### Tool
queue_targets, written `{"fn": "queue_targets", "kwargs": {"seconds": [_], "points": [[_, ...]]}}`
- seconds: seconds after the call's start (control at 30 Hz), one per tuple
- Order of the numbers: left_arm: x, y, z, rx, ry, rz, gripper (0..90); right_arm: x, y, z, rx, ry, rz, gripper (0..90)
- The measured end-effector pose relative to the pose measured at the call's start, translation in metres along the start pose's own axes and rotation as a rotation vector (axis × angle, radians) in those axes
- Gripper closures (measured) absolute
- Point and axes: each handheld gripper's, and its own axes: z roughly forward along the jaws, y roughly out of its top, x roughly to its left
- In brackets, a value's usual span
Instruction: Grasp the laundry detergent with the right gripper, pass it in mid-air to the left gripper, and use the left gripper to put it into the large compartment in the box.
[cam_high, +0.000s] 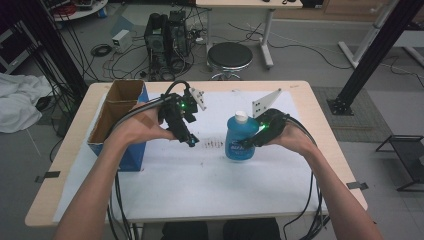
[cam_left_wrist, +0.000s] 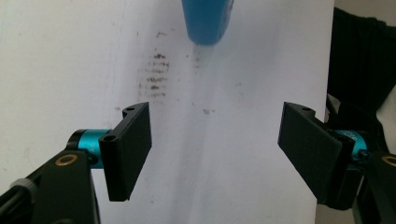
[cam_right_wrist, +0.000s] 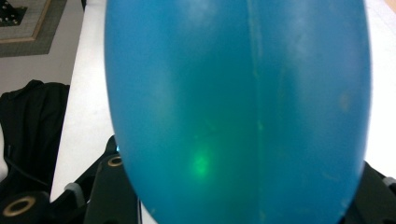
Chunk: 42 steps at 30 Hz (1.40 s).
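A blue bottle (cam_high: 238, 141) with a white cap stands upright on the white sheet near the table's middle. My right gripper (cam_high: 246, 143) comes in from the right and is shut on the bottle's body. In the right gripper view the blue bottle (cam_right_wrist: 238, 107) is pressed close to the camera and hides the jaws' tips. My left gripper (cam_high: 192, 141) hangs a little left of the bottle, pointing down and open. In the left gripper view its jaws (cam_left_wrist: 217, 149) stand wide apart over the bare sheet, with the bottle's base (cam_left_wrist: 205, 21) farther ahead.
An open cardboard box (cam_high: 116, 112) with blue sides stands at the table's left edge. Brown smudges (cam_high: 214, 144) mark the white sheet (cam_high: 200, 175) between the two grippers. Cables trail from both grippers over the table's near edge. A stool (cam_high: 229, 56) stands behind the table.
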Motion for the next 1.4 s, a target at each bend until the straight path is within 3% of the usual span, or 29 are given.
{"fn": "queue_targets", "kwargs": {"seconds": [0.07,0.13,0.17,0.2,0.5,0.7,0.8,0.87,0.9,0.93,1.07,1.1,1.17,1.4], "points": [[0.003,0.006,0.000,-0.001,-0.009,0.010,26.0,0.002,0.002,0.002,0.005,0.010,0.007,45.0],[0.006,0.010,0.002,-0.003,-0.017,0.008,26.0,0.001,0.004,0.006,0.000,0.018,-0.018,45.0],[0.007,0.013,0.002,0.004,-0.022,0.012,26.0,0.003,0.004,0.007,0.008,0.015,-0.001,44.9],[0.008,0.015,0.003,0.004,-0.025,0.015,26.0,0.003,0.005,0.009,0.003,0.021,-0.021,45.0],[0.005,0.034,0.011,-0.005,-0.053,0.042,26.0,0.006,0.012,0.024,-0.002,0.064,-0.042,45.0],[0.002,0.043,0.021,0.026,-0.055,0.027,26.1,0.007,0.015,0.032,-0.018,0.062,-0.067,45.0],[0.002,0.047,0.025,0.014,-0.055,0.039,26.1,0.009,0.017,0.033,-0.025,0.070,-0.060,44.9],[0.001,0.050,0.027,0.009,-0.061,0.044,26.1,0.008,0.018,0.034,-0.031,0.059,-0.091,44.9],[0.000,0.052,0.028,0.004,-0.063,0.044,26.1,0.011,0.018,0.034,-0.021,0.072,-0.050,44.9],[0.000,0.053,0.028,0.001,-0.066,0.047,26.1,0.009,0.018,0.035,-0.023,0.069,-0.073,44.9],[-0.001,0.057,0.032,-0.007,-0.071,0.051,26.1,0.010,0.019,0.036,-0.030,0.067,-0.056,44.9],[-0.001,0.058,0.032,-0.005,-0.066,0.052,26.1,0.009,0.018,0.037,-0.032,0.055,-0.091,44.8],[-0.001,0.059,0.034,-0.003,-0.070,0.050,26.1,0.010,0.019,0.037,-0.038,0.061,-0.061,44.8],[-0.002,0.060,0.037,-0.003,-0.067,0.045,26.1,0.011,0.019,0.036,-0.038,0.065,-0.051,44.8]]}}
